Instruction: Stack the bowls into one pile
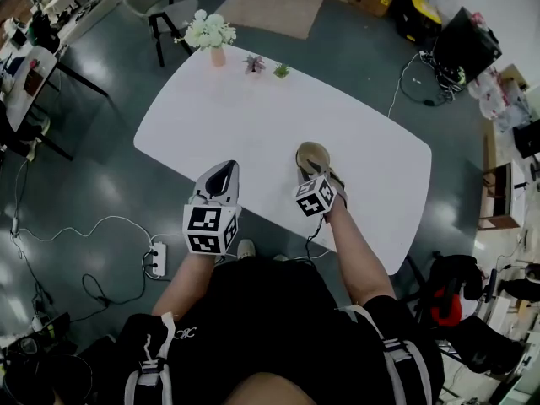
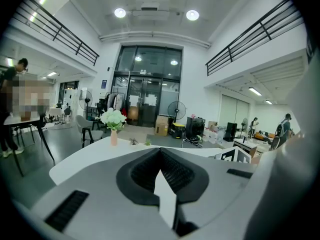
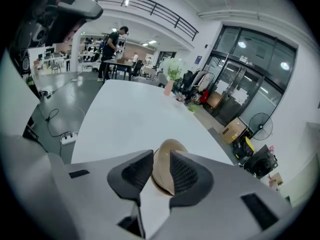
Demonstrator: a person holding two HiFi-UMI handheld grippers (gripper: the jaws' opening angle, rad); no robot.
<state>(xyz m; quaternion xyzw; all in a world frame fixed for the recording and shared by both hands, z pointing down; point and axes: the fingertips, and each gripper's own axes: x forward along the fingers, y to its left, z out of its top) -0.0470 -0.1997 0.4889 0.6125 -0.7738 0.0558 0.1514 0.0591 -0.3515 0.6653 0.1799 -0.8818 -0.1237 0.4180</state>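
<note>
- Head view: above the person, looking steeply down on the worktop.
- Left gripper view: close along its jaws, nearly level.
- Right gripper view: angled down onto the worktop.
- All share the flower vase, at 11 o'clock from above.

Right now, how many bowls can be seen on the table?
1: a tan bowl near the table's near edge, at the tips of the right tool. It may be several bowls nested together; the views cannot separate them.
</note>
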